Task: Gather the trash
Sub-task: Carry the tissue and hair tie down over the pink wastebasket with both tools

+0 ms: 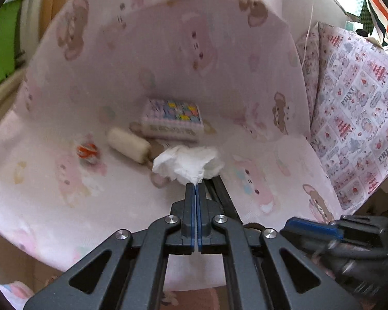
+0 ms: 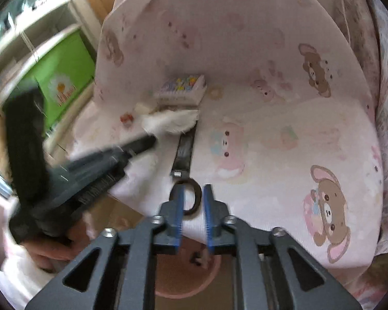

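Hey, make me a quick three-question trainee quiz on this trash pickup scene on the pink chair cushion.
1. True or false: the left gripper is shut on the crumpled white tissue.
2. Which thing lies farthest back on the pink cushion? A) orange candy wrapper B) patterned tissue packet C) white cylindrical piece
3. Fill in: the black scissors' handle ring sits between the open pads of the ____ gripper.

Key: 1 true; 2 B; 3 right.
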`<state>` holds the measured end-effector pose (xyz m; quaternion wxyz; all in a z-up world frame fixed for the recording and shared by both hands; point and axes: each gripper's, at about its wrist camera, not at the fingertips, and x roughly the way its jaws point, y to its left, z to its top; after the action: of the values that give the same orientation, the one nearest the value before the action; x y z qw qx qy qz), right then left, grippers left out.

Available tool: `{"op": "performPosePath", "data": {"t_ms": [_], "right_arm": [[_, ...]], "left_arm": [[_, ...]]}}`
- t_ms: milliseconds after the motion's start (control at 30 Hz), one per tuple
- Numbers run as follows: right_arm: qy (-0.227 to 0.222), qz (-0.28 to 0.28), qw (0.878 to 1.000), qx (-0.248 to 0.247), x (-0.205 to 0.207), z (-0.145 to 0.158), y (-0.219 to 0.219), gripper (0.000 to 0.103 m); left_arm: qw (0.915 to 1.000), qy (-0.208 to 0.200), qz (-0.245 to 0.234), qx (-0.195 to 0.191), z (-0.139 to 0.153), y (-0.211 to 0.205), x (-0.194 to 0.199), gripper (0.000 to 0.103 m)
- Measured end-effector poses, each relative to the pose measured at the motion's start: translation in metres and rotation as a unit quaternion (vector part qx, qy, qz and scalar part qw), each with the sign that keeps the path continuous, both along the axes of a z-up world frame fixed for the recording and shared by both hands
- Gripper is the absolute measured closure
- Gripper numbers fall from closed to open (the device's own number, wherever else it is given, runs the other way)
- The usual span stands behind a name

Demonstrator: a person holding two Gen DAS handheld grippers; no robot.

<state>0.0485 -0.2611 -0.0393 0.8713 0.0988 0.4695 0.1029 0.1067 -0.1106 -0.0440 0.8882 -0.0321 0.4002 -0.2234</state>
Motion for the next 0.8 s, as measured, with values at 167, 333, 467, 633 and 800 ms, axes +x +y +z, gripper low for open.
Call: {"op": "performPosePath", "data": {"t_ms": [167, 333, 467, 633, 800], "right_arm": [[-0.016, 0.010, 0.999, -0.044, 0.002, -0.007, 0.018, 0.046], [-0.011, 0.015, 0.997, -0.077, 0.009, -0.015, 0.028, 0.083], [-0.012, 0.003, 0.998, -0.061, 0.009, -0.015, 0.021, 0.098], [-0.060, -0.028, 0.998, -0.003, -0.001, 0.008, 0.002, 0.099], [-0.069, -0.049, 0.996, -0.028, -0.003, 0.020, -0.009, 0.099]], "left_arm": [[0.9998, -0.010, 0.017, 0.004, 0.008, 0.012, 0.000, 0.103], [0.9998, -0.004, 0.017, -0.003, 0.010, 0.026, -0.006, 0.103], [0.9995, -0.027, 0.008, -0.015, 0.019, 0.032, -0.018, 0.103], [0.9995, -0.031, 0.004, 0.003, 0.018, 0.030, -0.020, 0.103], [0.9993, -0.026, 0.027, 0.009, 0.017, 0.040, -0.019, 0.103]]}}
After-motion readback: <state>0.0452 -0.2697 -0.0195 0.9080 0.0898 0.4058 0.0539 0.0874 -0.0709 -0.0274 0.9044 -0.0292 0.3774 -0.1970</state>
